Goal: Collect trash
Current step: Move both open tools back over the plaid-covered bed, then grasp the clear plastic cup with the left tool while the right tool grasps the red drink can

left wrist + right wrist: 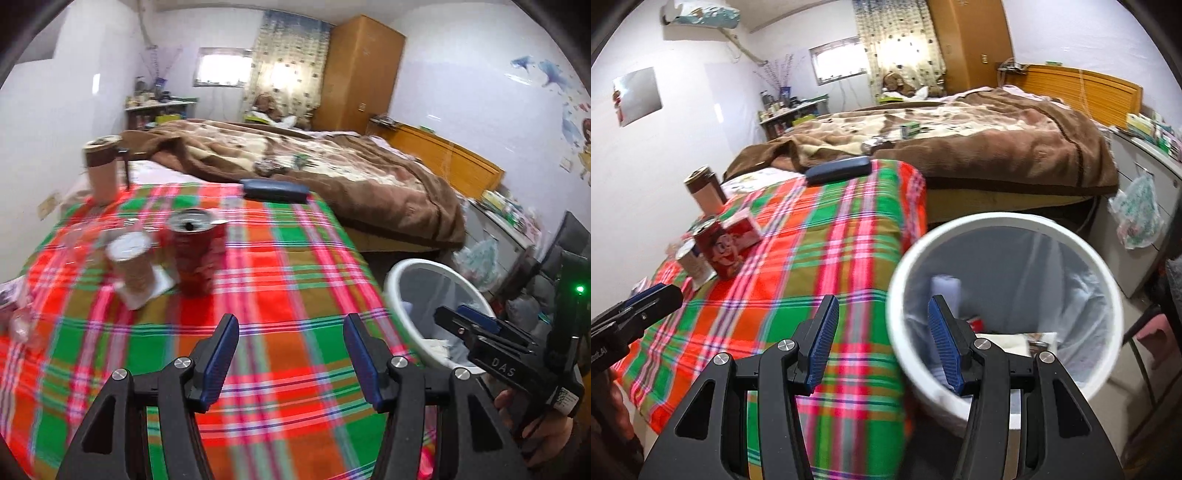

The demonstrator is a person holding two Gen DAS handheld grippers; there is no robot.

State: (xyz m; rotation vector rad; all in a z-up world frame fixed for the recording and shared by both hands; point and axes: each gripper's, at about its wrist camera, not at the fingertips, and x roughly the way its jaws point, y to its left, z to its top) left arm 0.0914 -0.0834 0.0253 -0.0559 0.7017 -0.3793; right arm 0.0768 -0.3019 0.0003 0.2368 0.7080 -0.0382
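Bedroom bench under plaid cloth (295,258), trash partly collected.
Nearest, our left gripper (290,363) and right gripper (882,345) gape empty; the bin (1004,225) already holds scraps; farther off, we still must fetch the red can (197,254) and paper cup (133,269).

Left gripper (291,356), right gripper (882,341) — fingers spread, holding nothing.

can (195,254) and cup (133,269) side by side on table (295,280), case (275,190) at far edge, bin (1004,295) right of table, bed (332,162) behind
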